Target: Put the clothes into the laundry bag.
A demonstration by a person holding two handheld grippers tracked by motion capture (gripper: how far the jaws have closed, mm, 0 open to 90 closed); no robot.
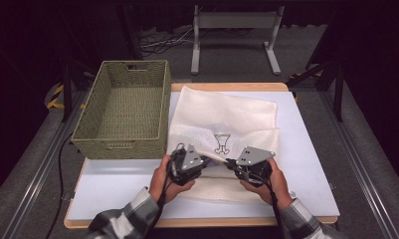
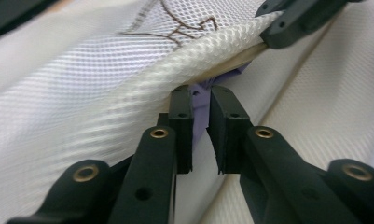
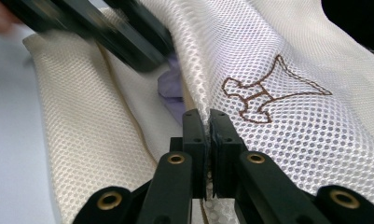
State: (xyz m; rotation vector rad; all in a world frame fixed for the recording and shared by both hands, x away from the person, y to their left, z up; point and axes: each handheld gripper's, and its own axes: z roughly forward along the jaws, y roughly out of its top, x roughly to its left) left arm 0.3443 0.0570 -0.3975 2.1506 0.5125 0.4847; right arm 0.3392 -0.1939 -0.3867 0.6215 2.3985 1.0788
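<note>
On the counter, left to right. Woven basket: at ten o'clock, standing beside the mesh bag. Mesh bag: centre, cream, embroidered motif, raised edge at six o'clock between both tools. Left tool: jaws slightly parted around a purple scrap under that edge, not pressing. Right tool: jaws clamped on the bag's edge.

Beyond the fingers, a white table with a wooden edge stands on grey carpet. A grey metal stand and cables lie farther back, in darkness.
</note>
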